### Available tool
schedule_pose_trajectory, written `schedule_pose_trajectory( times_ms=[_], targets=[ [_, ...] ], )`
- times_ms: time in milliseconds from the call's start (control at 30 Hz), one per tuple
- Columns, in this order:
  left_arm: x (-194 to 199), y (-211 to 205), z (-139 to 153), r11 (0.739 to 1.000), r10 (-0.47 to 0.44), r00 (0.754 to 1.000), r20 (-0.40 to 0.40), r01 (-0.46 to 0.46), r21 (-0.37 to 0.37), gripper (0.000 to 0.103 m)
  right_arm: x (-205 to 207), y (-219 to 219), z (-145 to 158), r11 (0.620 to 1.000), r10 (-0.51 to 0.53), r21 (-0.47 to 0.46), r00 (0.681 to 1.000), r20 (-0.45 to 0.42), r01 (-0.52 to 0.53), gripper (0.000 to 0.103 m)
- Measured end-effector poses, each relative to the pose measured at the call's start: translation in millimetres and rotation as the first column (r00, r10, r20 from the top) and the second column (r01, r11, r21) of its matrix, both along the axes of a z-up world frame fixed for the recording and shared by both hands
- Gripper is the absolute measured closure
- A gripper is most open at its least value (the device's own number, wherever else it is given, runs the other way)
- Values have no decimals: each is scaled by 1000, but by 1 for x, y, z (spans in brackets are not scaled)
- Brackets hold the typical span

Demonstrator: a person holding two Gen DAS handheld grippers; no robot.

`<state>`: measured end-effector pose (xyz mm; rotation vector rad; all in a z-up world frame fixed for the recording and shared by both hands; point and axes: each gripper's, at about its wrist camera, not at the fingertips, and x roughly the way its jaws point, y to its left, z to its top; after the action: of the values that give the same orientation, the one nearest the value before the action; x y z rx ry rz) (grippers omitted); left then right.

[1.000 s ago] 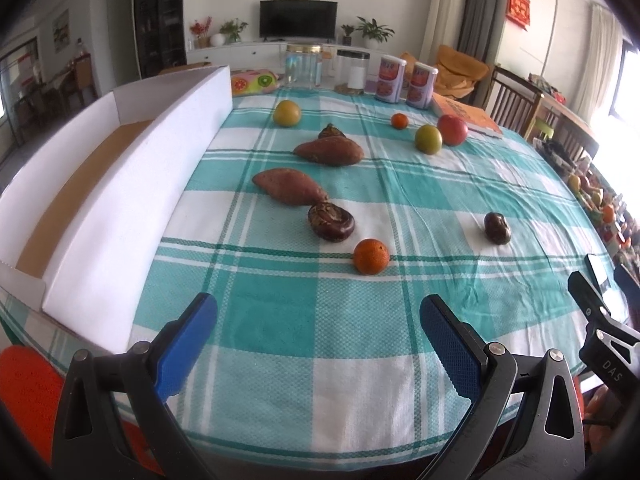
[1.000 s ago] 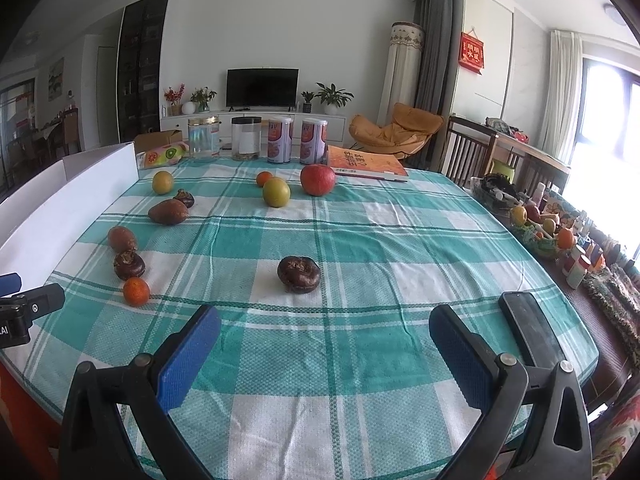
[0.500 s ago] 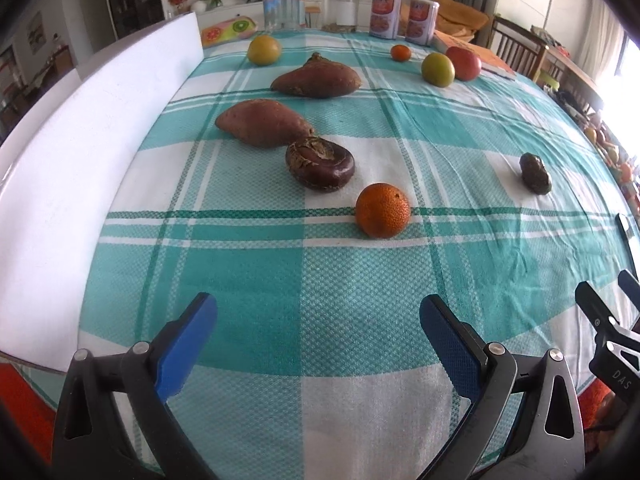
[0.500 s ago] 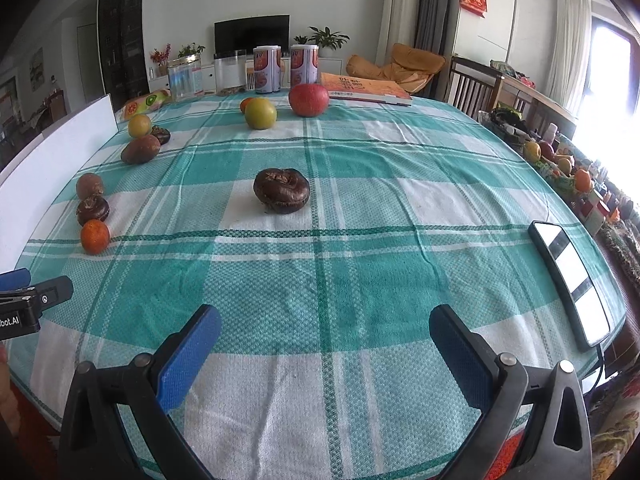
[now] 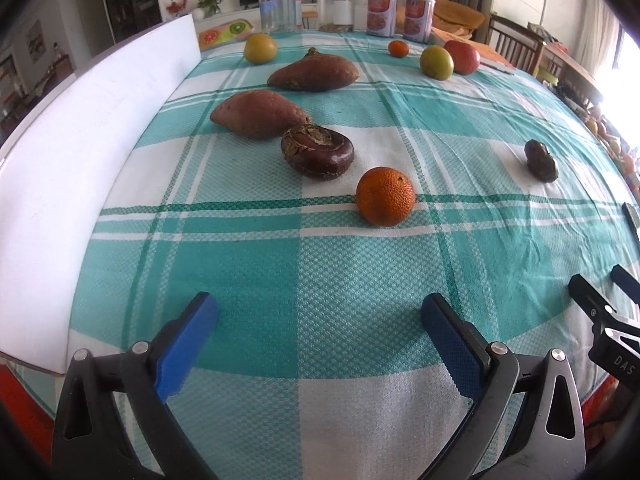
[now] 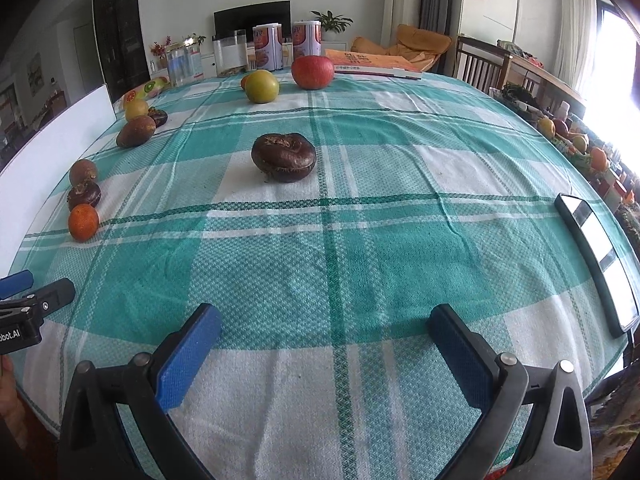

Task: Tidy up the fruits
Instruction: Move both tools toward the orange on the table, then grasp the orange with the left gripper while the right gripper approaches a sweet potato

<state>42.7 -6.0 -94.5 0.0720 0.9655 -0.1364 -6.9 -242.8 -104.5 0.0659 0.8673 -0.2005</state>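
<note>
Orange (image 5: 385, 196): ahead, slightly right of left gripper (image 5: 320, 318), nearer than right gripper (image 6: 326, 330); both wide open, empty.

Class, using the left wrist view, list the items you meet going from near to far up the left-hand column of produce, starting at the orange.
orange → dark brown water chestnut → nearer sweet potato → farther sweet potato → yellow-green fruit

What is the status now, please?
Left gripper open, empty. Right gripper open, empty. Orange ahead of left; dark fruit ahead of right. Nothing blocking.
</note>
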Motion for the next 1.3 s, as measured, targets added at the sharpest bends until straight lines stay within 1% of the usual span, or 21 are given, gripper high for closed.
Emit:
schedule_pose_trajectory(
  times_ms=[167,433,500,567,633,700,733,800,900,967,1000,1033,1067,1100,1133,1233,1300],
  targets=[
    [-3,0,0,1000,-14,999,33,14,-1,0,0,1,0,1000,0,-1,1000,12,0,0],
    [-4,-1,-1,1000,-15,998,55,15,-6,0,0,1,0,1000,-1,-1,1000,16,1,0],
    [-3,-1,0,1000,-13,999,36,13,-7,1,0,1,0,1000,-2,0,1000,17,2,0],
    [3,-1,2,1000,-5,1000,-2,5,-13,1,-1,1,0,1000,-2,-1,1000,19,2,0],
    [13,-2,6,998,-16,1000,-27,15,-54,3,-1,1,0,1000,-2,0,1000,23,2,0],
    [22,-6,13,993,-46,999,-22,43,-113,3,-1,1,0,1000,-3,0,1000,26,3,0],
    [26,-10,16,991,-54,998,-15,52,-123,3,-2,1,0,1000,-4,0,1000,27,4,0],
    [35,-19,19,991,-70,998,-5,69,-118,3,-1,1,0,1000,-3,-1,1000,27,3,0],
    [46,-29,17,992,-63,998,-18,60,-109,5,-1,1,0,1000,-2,-1,1000,27,2,0],
    [51,-34,12,994,-59,997,-44,54,-95,34,-1,1,0,1000,-3,-1,1000,28,3,0],
    [52,-36,11,997,-49,998,-45,46,-65,45,-1,2,0,1000,-3,-1,1000,28,3,0],
    [52,-36,12,997,-49,998,-34,47,-55,48,-1,1,0,1000,-3,-1,1000,29,3,0],
    [52,-35,12,997,-52,998,-34,49,-66,53,-1,2,0,1000,-4,-1,1000,30,4,0],
    [52,-31,13,996,-49,998,-28,47,-73,67,-2,2,0,1000,-2,-2,1000,31,2,0],
    [51,-27,15,995,-53,998,-27,50,-90,72,-2,2,0,1000,-2,-2,1000,30,2,0],
    [43,-5,22,987,-55,998,-32,49,-150,73,0,1,0,1000,6,3,1000,14,-6,0],
    [35,13,27,987,-62,998,-26,57,-152,73,3,-1,2,1000,22,20,999,-28,-21,0]
  ],
)
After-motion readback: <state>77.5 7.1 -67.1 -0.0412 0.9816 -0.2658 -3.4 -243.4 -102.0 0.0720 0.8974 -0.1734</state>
